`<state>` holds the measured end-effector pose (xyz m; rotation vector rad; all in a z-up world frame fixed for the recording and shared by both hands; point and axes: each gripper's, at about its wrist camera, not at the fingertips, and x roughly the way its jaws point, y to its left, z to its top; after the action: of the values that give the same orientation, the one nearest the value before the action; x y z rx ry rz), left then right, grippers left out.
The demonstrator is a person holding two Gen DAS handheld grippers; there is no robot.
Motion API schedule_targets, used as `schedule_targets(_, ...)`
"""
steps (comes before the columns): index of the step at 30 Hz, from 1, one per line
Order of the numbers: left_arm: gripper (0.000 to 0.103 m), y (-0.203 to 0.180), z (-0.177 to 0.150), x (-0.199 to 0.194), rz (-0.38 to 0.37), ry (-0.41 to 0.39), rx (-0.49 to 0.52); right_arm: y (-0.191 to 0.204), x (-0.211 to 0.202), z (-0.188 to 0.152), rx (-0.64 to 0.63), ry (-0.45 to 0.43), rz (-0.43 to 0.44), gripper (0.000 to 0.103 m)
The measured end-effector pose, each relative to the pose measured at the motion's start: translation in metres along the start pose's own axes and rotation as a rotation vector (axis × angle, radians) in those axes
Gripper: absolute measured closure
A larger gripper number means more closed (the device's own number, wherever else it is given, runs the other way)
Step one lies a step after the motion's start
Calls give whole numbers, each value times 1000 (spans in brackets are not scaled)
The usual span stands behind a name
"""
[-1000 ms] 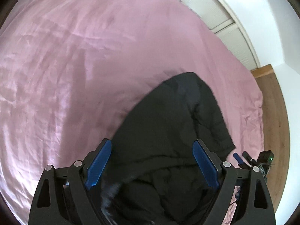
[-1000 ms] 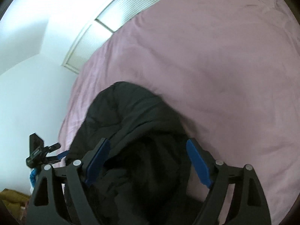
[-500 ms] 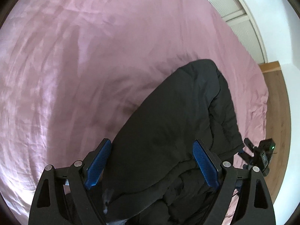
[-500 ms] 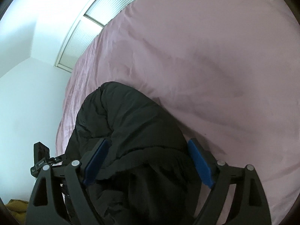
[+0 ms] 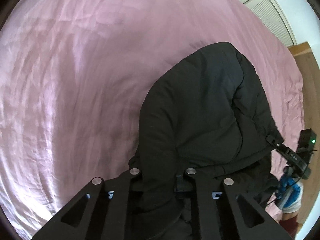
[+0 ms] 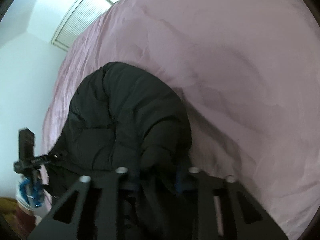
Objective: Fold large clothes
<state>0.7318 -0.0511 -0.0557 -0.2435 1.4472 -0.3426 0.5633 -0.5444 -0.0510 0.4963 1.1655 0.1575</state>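
Observation:
A black puffer jacket (image 5: pixel 200 110) lies bunched on a pink bed sheet (image 5: pixel 70 80), its far end folded over. My left gripper (image 5: pixel 160 182) is shut on the jacket's near edge, its jaws drawn together with black fabric bulging between them. In the right wrist view the same jacket (image 6: pixel 124 116) lies on the sheet (image 6: pixel 240 70), and my right gripper (image 6: pixel 158 178) is shut on its near edge too. The fingertips of both are buried in fabric.
The other hand-held gripper shows at the right edge of the left view (image 5: pixel 296 156) and at the left edge of the right view (image 6: pixel 28 156). White louvred closet doors (image 6: pixel 84 10), a white wall and wood floor (image 5: pixel 308 70) border the bed.
Both grippers were open around the jacket's near edge and have closed on it. The jacket's far end has folded further over and nearer.

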Motion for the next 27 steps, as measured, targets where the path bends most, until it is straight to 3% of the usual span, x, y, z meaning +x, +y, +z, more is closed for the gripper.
schedule_targets(5,93,-12,-21,-19,57,-96,73,33,-32,-18,-157,-97,-49,90)
schedule_targets(11,94,-24,-78,-60,96,-263,192,64,-95,-81,-340,-236,-69,91)
schedule_targets(14,94,-34,-138,-93,90,-419,298,67,-126,-123,-376,-300,-73,91)
schedule_targets(18,93,-53,-230,-110,224,-545,479,60,-157,-196,-373,-351,-67,91)
schedule_targets(20,93,-58,-273,-106,258,-566,535,48,-161,-227,-327,-354,-54,91)
schedule_targets(23,92,-51,-317,-92,237,-531,533,17,-149,-273,-214,-307,-32,90)
schedule_targets(27,89,-42,-343,-73,217,-478,507,-3,-135,-302,-112,-290,-16,87)
